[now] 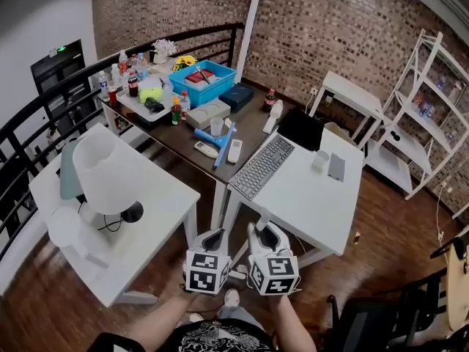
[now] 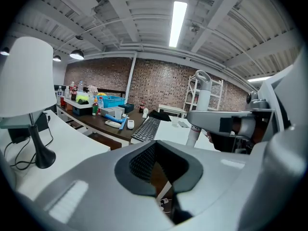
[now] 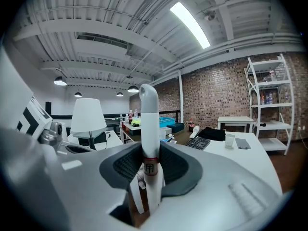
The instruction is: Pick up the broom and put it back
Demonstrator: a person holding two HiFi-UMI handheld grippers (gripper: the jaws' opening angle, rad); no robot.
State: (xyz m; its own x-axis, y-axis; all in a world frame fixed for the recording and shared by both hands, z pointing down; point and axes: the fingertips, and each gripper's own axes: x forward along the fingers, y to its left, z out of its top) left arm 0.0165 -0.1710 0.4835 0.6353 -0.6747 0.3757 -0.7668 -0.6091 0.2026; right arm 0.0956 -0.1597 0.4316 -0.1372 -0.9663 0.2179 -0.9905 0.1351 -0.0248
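Note:
The broom's white handle (image 3: 148,124) stands upright between the jaws of my right gripper (image 3: 150,165), which is shut on it just below a red band with a label. In the head view the handle's rounded top (image 1: 262,215) pokes up above the right gripper (image 1: 260,235), low in the middle, in front of the white desk. The broom's head is hidden. My left gripper (image 1: 212,240) is close beside it on the left. Its jaws (image 2: 159,165) stand apart with only floor between them. From the left gripper view the handle (image 2: 202,100) rises out of the right gripper (image 2: 226,121).
A white table (image 1: 146,218) with a white lamp (image 1: 102,174) is at the left. A white desk (image 1: 315,196) carries a keyboard (image 1: 262,166) and a cup. Behind them stands a dark table with bottles and a blue bin (image 1: 204,83). A white shelf (image 1: 432,86) and a black chair (image 1: 381,321) are at the right.

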